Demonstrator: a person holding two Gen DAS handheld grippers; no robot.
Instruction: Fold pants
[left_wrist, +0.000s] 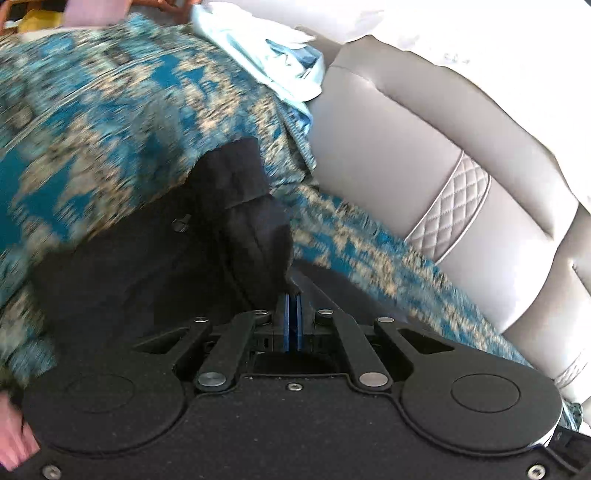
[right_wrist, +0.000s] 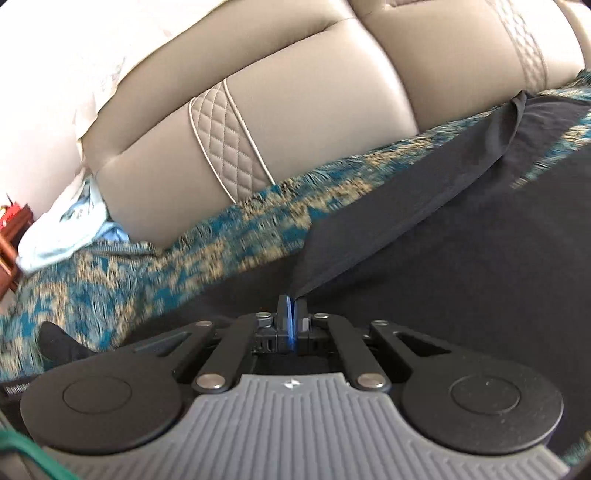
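Left wrist view: the left gripper (left_wrist: 293, 295) has its blue pads pressed together on a bunched fold of the dark navy pants (left_wrist: 147, 258), a matte woven cloth rising just ahead of the fingertips with a hemmed cuff at the top. Beneath lies a fringed bedspread (left_wrist: 110, 122) patterned in teal and beige. To the right stands a smooth grey padded headboard (left_wrist: 406, 147) with a quilted diamond strip. A hand (left_wrist: 14, 435) shows at the lower left edge.

Right wrist view: the right gripper (right_wrist: 292, 299) is clamped on a taut flap of the pants (right_wrist: 424, 221), stretching up and right from the tips. The gripper tilts downward, the headboard (right_wrist: 314, 110) beyond.
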